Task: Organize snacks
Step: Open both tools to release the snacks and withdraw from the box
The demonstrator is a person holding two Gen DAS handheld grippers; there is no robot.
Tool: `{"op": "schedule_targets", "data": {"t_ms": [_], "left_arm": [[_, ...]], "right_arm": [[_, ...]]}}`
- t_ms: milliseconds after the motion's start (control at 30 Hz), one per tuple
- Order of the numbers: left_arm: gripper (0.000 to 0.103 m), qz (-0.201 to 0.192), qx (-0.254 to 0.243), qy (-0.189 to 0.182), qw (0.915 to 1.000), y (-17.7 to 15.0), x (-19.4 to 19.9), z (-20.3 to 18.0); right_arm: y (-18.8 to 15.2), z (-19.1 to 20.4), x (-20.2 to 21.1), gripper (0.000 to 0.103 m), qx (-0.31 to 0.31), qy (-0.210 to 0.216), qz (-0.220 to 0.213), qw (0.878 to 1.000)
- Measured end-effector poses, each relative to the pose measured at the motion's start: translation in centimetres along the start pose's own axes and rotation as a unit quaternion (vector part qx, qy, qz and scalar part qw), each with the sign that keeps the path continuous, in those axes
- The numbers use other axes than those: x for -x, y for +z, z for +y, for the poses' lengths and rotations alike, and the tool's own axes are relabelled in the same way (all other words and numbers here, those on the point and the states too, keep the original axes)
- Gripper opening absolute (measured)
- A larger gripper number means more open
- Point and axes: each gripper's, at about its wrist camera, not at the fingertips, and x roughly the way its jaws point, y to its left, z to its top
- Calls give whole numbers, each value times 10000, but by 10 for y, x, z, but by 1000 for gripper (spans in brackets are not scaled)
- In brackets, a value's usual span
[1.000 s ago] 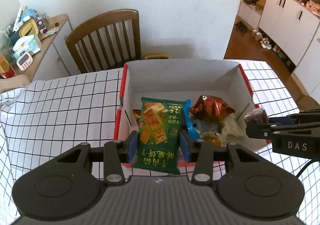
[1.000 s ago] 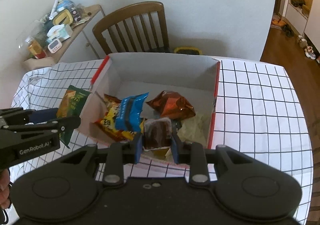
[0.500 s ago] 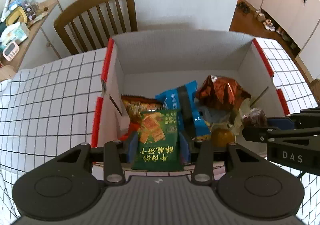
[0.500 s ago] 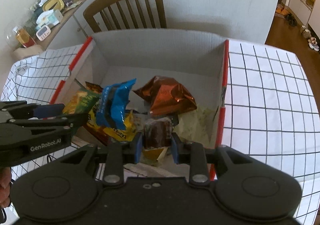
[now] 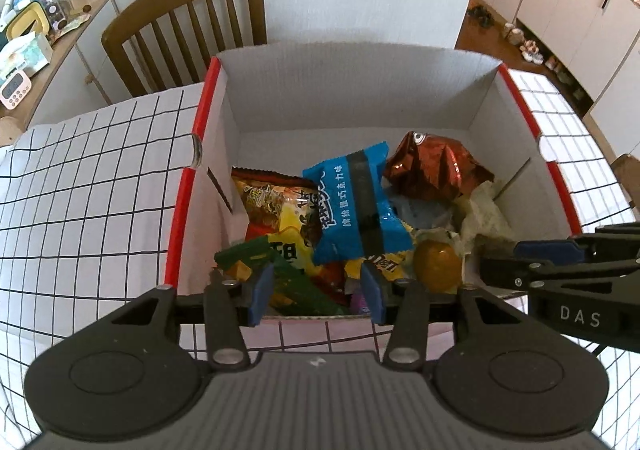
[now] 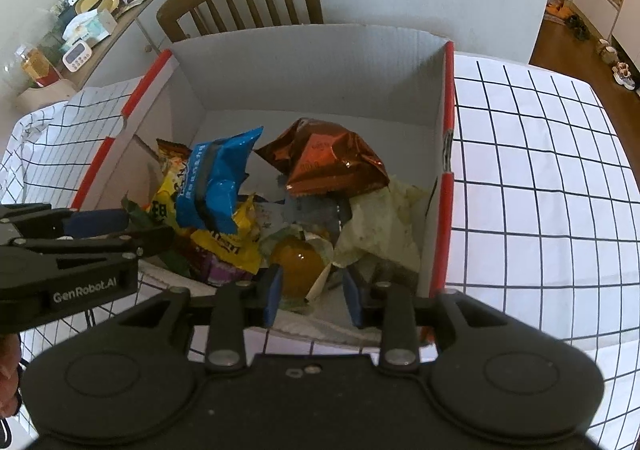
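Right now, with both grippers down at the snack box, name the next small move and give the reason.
Probably lift both grippers straight up out of the box. The left gripper has just been opening, and the green snack pack lies loose among the other snacks. The right gripper has also been opening, with nothing gripped between its pads. Both drops look done.

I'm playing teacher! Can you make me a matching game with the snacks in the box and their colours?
Things:
1. crinkly foil bag
2. packet with the dark stripe
3. packet by the left gripper, lying low in the box
4. round jelly cup

Colours:
A. green
B. orange
C. copper-brown
D. blue

Pairs: 1-C, 2-D, 3-A, 4-B
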Motion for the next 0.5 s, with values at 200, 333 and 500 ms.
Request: {"op": "schedule_targets", "data": {"t_ms": [200, 333, 500], "left_arm": [[56, -311, -66, 13, 9995, -10, 25, 1], [56, -552, -91, -13, 9984, -18, 44, 2], [58, -920, -171, 0, 9956, -29, 70, 1]], "right_arm": [[-8, -3, 21, 34, -79, 86, -194, 9997], [-17, -2, 40, 36, -79, 239, -364, 9990], [-30, 11, 64, 51, 148, 279, -647, 9974]]}}
